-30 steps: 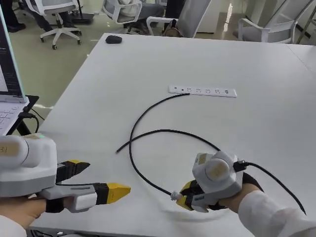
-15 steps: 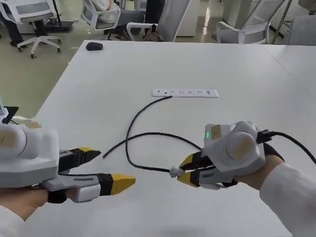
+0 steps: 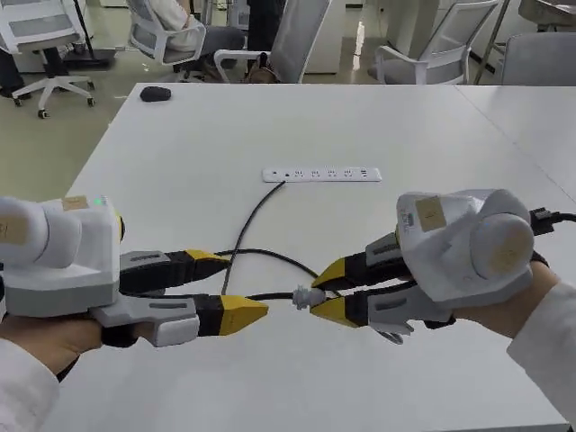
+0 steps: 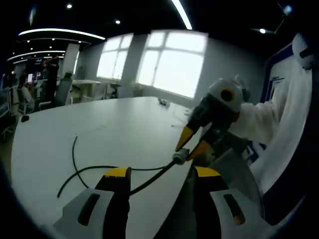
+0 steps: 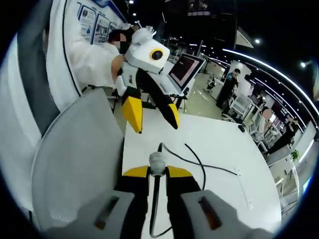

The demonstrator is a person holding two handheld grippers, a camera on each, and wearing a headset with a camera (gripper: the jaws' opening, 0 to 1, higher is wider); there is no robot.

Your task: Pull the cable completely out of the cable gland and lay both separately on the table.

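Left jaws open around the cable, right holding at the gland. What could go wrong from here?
1. The right gripper grips at its jaw tips, right by the small cable gland; a hard pull may slip it free.
2. The left gripper has open jaws straddling the cable off-centre; closing could miss it.
3. Cable slack loops on the table near the power strip and may drag against it.

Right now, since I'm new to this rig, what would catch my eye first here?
The right gripper, at centre right of the head view, pinches a small white cable gland at its yellow tips. The black cable runs from it between the open jaws of the left gripper, then loops across the white table toward a power strip.
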